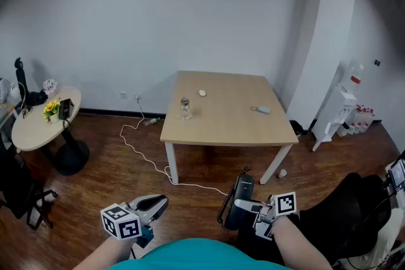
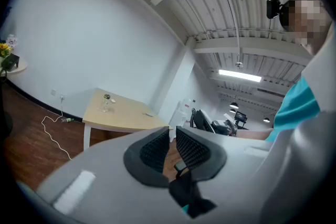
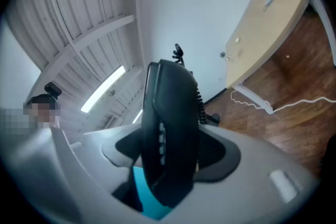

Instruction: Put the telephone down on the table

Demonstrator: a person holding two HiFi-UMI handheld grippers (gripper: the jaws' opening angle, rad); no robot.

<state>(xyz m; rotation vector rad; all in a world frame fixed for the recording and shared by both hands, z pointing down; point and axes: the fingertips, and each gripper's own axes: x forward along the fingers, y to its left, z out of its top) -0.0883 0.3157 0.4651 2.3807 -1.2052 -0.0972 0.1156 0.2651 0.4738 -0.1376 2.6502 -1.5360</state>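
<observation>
In the head view, your right tool point(image 1: 244, 205) is low at the near right, over the wooden floor point(image 1: 107, 180), and it grips the telephone point(image 1: 241, 189): a black, oblong set with a coiled black cord hanging at its left side. The telephone is well short of the light wooden tabletop point(image 1: 224, 126), which stands farther off in the middle of the room with a small clear bottle point(image 1: 185, 107), a little white round thing point(image 1: 202, 93) and a small pale object point(image 1: 261, 109) on it. Your left tool point(image 1: 155, 203) is at the near left, holding nothing. A white cable point(image 1: 144, 153) trails across the floor to the left of the tabletop. In the left gripper view, the ribbed pads point(image 2: 155, 148) of your left tool point(image 2: 172, 145) stand almost together, with only a thin slit and nothing between them; the telephone point(image 2: 201, 120) shows beyond them to the right, off the tabletop point(image 2: 123, 117). In the right gripper view, your right tool point(image 3: 173, 153) is clamped across the telephone point(image 3: 169, 113), which stands on edge between the wide-set jaws: a glossy black curved shell, a row of small keys down its left flank, and the coiled cord at its upper right.
</observation>
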